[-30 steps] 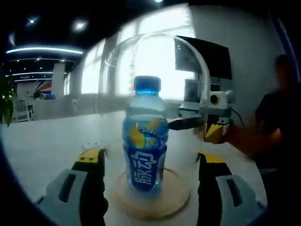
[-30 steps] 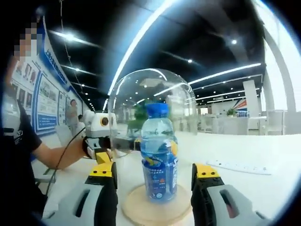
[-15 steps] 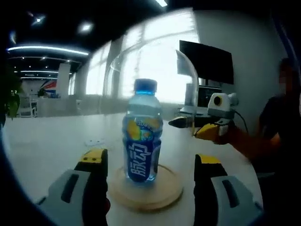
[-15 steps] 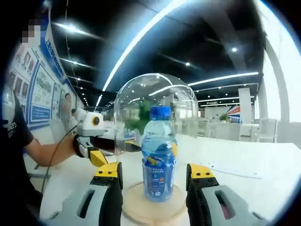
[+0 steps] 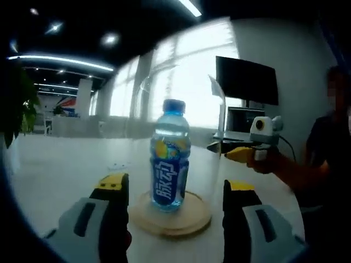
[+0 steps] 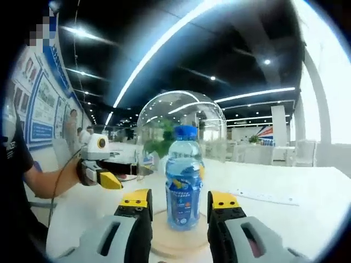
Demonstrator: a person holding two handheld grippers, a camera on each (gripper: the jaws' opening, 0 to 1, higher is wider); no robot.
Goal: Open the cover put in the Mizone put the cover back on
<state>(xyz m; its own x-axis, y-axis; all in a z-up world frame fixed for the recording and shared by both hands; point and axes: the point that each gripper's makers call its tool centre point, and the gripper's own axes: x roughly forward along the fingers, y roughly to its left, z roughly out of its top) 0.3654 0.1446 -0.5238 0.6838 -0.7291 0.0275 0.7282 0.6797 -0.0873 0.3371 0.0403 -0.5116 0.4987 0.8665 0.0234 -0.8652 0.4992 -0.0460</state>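
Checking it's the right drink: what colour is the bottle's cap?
Blue. The cap on the bottle shows best in the right gripper view.

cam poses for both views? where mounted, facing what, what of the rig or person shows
Left gripper view: on the left gripper, facing the bottle on its base under the dome; right gripper and a hand beyond.
Right gripper view: on the right gripper, facing the same bottle; left gripper at left.
Shared: bottle, dome, base, table.
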